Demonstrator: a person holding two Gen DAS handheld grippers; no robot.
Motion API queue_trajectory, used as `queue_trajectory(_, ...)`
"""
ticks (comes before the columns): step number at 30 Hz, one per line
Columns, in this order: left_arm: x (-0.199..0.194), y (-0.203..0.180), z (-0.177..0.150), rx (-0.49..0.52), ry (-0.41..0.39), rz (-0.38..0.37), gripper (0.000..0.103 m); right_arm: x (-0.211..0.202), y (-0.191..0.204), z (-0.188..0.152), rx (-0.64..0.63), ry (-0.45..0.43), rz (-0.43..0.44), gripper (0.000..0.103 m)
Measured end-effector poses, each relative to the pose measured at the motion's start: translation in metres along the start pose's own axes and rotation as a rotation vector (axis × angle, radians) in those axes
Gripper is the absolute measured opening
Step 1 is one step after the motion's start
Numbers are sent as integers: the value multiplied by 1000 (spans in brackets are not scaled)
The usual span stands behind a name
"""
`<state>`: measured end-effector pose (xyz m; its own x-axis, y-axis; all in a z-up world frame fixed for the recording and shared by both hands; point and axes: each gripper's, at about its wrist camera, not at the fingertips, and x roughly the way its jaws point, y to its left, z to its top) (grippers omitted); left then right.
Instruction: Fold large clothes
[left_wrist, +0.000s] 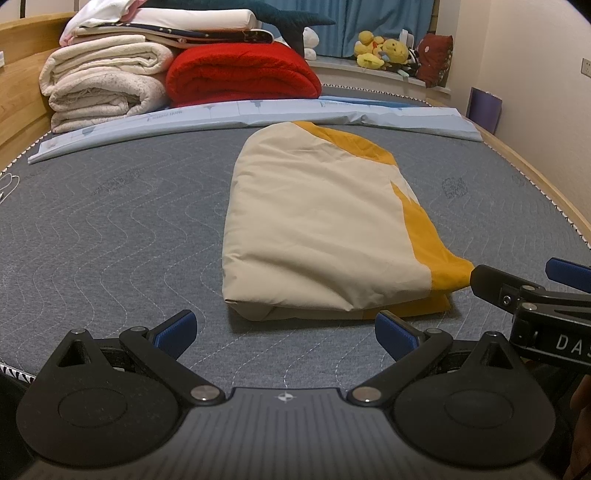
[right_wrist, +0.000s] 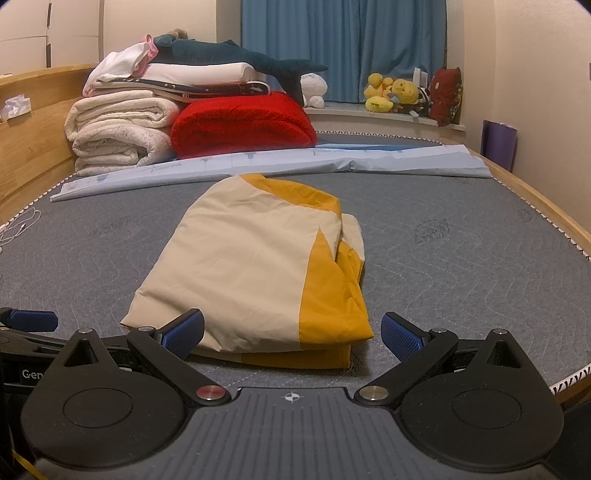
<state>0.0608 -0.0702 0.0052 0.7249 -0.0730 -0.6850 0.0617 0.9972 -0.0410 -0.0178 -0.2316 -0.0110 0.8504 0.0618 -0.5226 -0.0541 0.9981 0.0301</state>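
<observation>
The cream-and-yellow cover (left_wrist: 325, 225) looks like thin, soft woven cloth: light to lift, limp, likely to sag and slide out of its layers if taken by one corner only, though in no way fragile. It lies already folded into a long packet on the grey quilted mattress (left_wrist: 110, 229), its length running from near to far, cream on the left and yellow along the right edge. The stacked layers show at the near end, so my judgement is that the best hold is there, one gripper at each near corner, pinching all layers together. The left gripper (left_wrist: 286, 330) hovers just before the near edge with its jaws spread wide and nothing in them. The right gripper (right_wrist: 293, 332) is equally wide and empty, the packet's near right portion lying just beyond and between its blue pads (right_wrist: 184, 334).
</observation>
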Motion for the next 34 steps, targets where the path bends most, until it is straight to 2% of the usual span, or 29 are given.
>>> queue_trajectory(34,5,7,-6,9,20,-11,103,2,-3,-5,1,21,-3,101)
